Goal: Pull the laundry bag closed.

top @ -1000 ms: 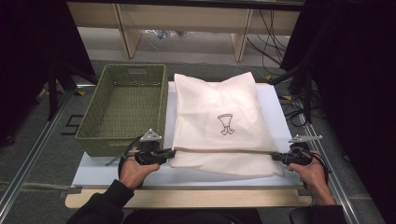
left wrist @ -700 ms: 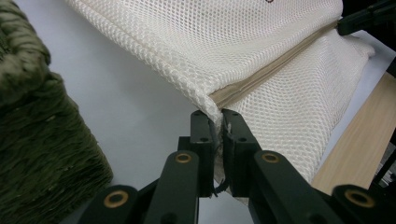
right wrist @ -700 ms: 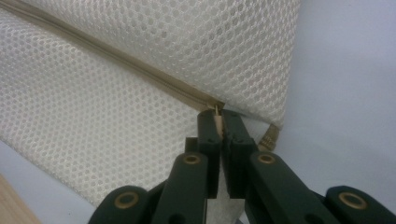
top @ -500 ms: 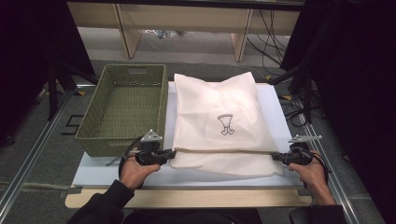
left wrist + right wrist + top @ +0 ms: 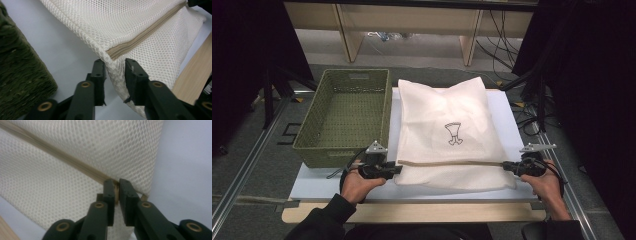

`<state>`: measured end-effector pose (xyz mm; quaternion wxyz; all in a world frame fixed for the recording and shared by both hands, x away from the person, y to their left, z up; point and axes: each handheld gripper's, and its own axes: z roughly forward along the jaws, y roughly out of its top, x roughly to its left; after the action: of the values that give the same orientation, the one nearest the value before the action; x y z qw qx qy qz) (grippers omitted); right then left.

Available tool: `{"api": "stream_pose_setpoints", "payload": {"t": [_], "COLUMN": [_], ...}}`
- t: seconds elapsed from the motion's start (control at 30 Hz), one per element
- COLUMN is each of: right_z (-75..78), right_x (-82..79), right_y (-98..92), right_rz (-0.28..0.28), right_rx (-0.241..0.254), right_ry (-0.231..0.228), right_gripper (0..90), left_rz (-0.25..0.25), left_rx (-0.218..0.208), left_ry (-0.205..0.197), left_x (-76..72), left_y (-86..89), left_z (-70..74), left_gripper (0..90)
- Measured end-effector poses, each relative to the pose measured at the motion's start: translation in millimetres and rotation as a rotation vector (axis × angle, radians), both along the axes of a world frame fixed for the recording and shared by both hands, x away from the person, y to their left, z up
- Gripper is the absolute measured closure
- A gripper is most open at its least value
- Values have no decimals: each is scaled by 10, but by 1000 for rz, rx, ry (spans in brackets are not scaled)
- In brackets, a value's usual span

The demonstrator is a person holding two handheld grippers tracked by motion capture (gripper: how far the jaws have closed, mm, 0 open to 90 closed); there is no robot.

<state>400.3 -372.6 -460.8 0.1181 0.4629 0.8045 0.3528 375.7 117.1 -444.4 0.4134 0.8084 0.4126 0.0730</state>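
From the high view, a cream mesh bag lay flat on a white surface, just beside a green woven basket. The left tool sat at the bag's near left corner and the right tool at its near right corner, a tan zipper running between them.

The left gripper view showed what the high view could not: the left tool had just been opening, its jaws parted with the bag's corner loose between them.

In the right gripper view, the right tool had also just been easing apart, the zipper end sitting in a narrow gap, seemingly unpressed.
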Motion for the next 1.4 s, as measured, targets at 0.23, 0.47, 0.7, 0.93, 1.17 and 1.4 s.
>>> {"api": "stream_pose_setpoints", "payload": {"t": [0.23,0.47,0.7,0.93,1.17,1.4], "right_z": [114,166,216,211,188,197], "right_x": [-5,-3,-2,-19,-38,-97], "right_y": [29,166,323,439,497,570], "right_rz": [34,48,70,107,143,182], "right_rx": [38,92,88,80,55,52], "right_ry": [-77,-111,-177,-169,-186,-198], "right_gripper": [630,494,439,404,387,369], "left_rz": [2,-21,-32,-34,-33,-45], "left_rx": [-31,-45,-37,-50,-38,-53], "left_ry": [3,-18,-33,-51,-56,-76], "left_x": [-60,-104,-117,-138,-147,-191], "left_y": [13,0,-5,8,17,-9], "left_z": [56,81,46,26,-8,-31], "left_gripper": [499,403,332,286,240,203]}}
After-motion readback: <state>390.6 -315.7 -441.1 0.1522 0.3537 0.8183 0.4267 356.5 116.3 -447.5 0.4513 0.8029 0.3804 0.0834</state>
